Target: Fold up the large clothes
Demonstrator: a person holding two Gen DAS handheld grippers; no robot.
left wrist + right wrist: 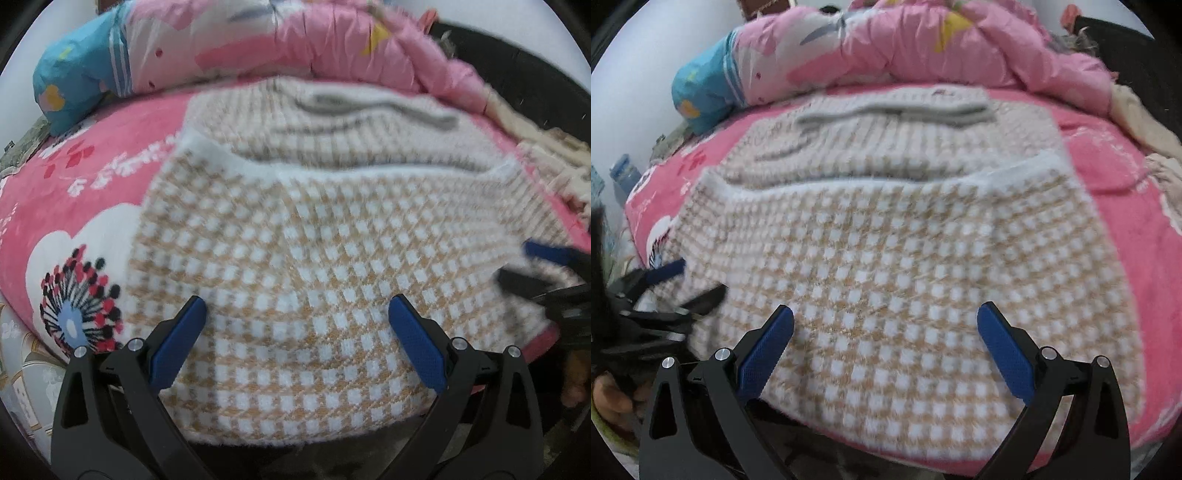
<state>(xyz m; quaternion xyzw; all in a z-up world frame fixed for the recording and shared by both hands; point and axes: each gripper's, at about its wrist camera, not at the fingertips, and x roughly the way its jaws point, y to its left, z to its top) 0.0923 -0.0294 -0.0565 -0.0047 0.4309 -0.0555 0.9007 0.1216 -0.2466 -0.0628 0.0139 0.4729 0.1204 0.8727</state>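
A tan-and-white checked knit garment point(303, 258) lies spread on a pink bed cover, its near part folded over the far part, which shows a grey ribbed band point(369, 107). My left gripper point(295, 310) hovers over the near edge, open, nothing between its blue pads. The right gripper's fingers point(546, 258) show at the right edge of that view. In the right wrist view the same garment point(894, 251) fills the middle, and my right gripper point(886, 321) stands open above its near edge. The left gripper point(687, 280) appears at the left, also open.
A pink floral bed cover point(92, 192) lies under the garment. A rolled pink and blue quilt point(886, 44) runs along the far side. Cream cloth point(1145, 122) is heaped at the far right. A hand point(609, 398) holds the left gripper. The bed's near edge is just below the grippers.
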